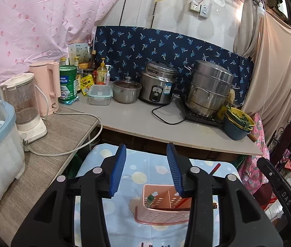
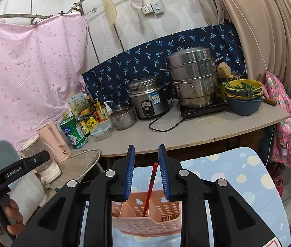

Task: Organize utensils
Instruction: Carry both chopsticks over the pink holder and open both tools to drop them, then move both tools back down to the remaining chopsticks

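Observation:
A pink perforated utensil caddy stands on a small table with a blue spotted cloth. A red chopstick leans upright in its middle compartment, its tip also showing. A green-ended utensil sits in another compartment. My left gripper hovers above the caddy, open and holding nothing. My right gripper is also open; the chopstick rises between its blue pads without either pad touching it. A hand holds the left gripper's handle.
Behind the table runs a grey counter with a rice cooker, a stacked steamer pot, a small lidded pot, stacked bowls, bottles and a cord. A side shelf on the left carries a pink kettle and blender.

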Tool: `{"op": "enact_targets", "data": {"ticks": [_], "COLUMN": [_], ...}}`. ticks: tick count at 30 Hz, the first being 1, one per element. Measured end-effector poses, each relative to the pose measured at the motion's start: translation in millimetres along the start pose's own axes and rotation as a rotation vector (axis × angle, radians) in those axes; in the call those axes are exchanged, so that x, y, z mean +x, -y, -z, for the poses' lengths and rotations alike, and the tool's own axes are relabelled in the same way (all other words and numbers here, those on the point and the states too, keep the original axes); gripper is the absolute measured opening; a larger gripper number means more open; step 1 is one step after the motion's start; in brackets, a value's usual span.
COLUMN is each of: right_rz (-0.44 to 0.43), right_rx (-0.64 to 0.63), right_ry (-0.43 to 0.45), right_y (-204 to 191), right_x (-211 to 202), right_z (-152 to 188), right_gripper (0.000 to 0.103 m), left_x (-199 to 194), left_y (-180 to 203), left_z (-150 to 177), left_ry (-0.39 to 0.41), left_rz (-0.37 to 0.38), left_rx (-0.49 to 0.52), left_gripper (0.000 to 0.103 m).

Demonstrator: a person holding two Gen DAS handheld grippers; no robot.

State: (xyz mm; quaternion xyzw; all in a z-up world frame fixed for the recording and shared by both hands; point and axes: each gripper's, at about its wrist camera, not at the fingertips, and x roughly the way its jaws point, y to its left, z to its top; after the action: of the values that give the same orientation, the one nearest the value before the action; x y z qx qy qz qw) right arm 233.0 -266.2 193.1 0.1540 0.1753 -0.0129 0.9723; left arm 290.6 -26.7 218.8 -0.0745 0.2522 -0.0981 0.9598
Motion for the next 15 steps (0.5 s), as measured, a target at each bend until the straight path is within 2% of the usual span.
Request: {"op": "enact_targets", "data": {"ticks": [5, 8, 10, 15], "right_rz": [-0.009, -0.016, -0.007, 0.029], "right_rx": [-0.020, -0.030, -0.048, -0.079], "right_ry": [-0.008, -0.021, -0.027, -0.079], "right_y": [-3.7, -4.6, -5.4, -4.1], "right_x": [-28.2, -49.0, -62.5, -93.2], "right_z": [13.7, 29.3, 41.5, 84.1], "right_gripper": [0.026, 0.032, 0.033, 0.034], "left_x": [-23.0, -35.7, -45.3, -65.3], "left_y": [-1.7, -2.9, -4.3, -12.6], "left_z": [14.3, 27.4, 40.5, 83.2], "left_ry": [-0.004, -0.015, -0.025, -0.073], "left_rz": [-0.004, -0.013, -0.020, -0.023], "left_rx": [0.012, 0.029, 0.043, 0.064], "left_gripper": [0.043, 0.045, 0.051, 0.052]}}
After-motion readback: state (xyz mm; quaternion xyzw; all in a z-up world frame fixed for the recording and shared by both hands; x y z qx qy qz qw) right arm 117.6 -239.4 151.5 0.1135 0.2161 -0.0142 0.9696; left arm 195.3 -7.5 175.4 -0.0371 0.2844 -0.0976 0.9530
